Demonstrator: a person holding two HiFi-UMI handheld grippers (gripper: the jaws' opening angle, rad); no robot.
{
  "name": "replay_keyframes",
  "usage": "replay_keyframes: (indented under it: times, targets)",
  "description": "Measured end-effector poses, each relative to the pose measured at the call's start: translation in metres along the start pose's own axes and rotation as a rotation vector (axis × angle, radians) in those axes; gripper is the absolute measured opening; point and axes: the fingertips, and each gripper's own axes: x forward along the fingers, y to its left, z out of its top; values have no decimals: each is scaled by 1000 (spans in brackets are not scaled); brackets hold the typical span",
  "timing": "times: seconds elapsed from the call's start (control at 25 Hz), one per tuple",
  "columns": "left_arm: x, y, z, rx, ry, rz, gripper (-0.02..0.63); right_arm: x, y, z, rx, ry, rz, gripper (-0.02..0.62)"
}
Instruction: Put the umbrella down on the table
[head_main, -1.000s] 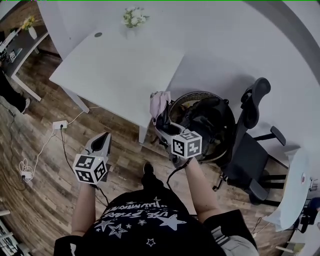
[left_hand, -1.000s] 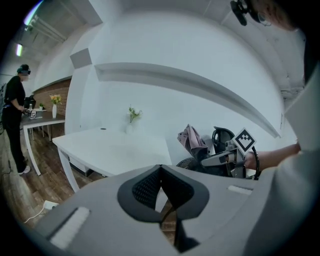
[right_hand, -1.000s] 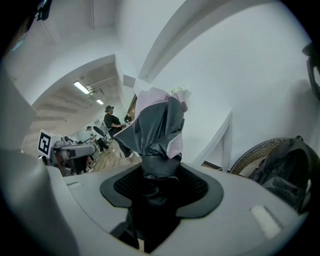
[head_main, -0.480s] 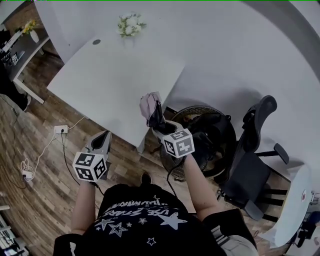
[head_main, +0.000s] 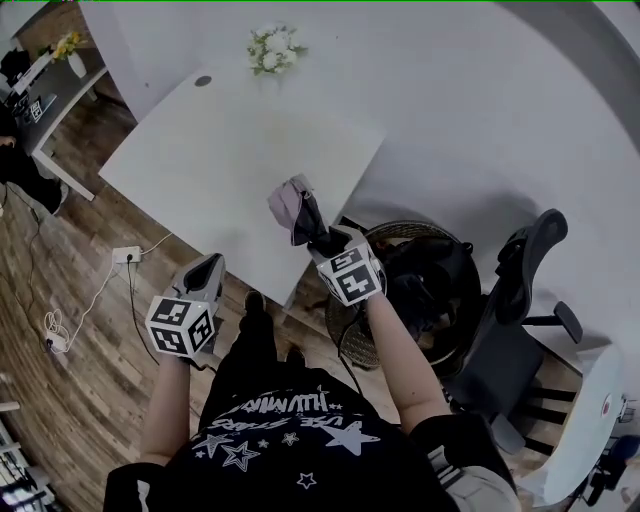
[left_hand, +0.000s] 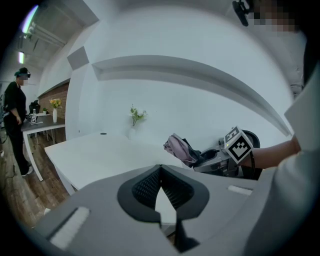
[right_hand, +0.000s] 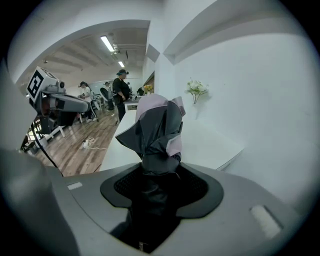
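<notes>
- Your right gripper is clamped on the folded umbrella near its handle end. In the right gripper view the dark fabric fills the gap between the jaws, and the pads press on it.
- Your left gripper has its jaws pressed together with nothing between them. It hangs short of the table's near edge, well apart from the umbrella.
- The umbrella is in the air, not yet on the top, with its bunched canopy over the table's near edge, toward the near right corner.
- Its long axis runs straight out from your right jaws, with the canopy end leading across the table and away from you.
- Judged from this, the right hand alone does the placing: carry it further in over the top, then lower it flat along that axis.
</notes>
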Motion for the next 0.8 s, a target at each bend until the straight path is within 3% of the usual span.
replay_keyframes:
  times: [0.56,0.8]
  targets:
    - [97,47,33,-5,39,-103,3,55,-46,21,-54,93,-67,236]
    - [130,68,41,-3,70,-134,3,83,-55,27,-100,136,-50,236]
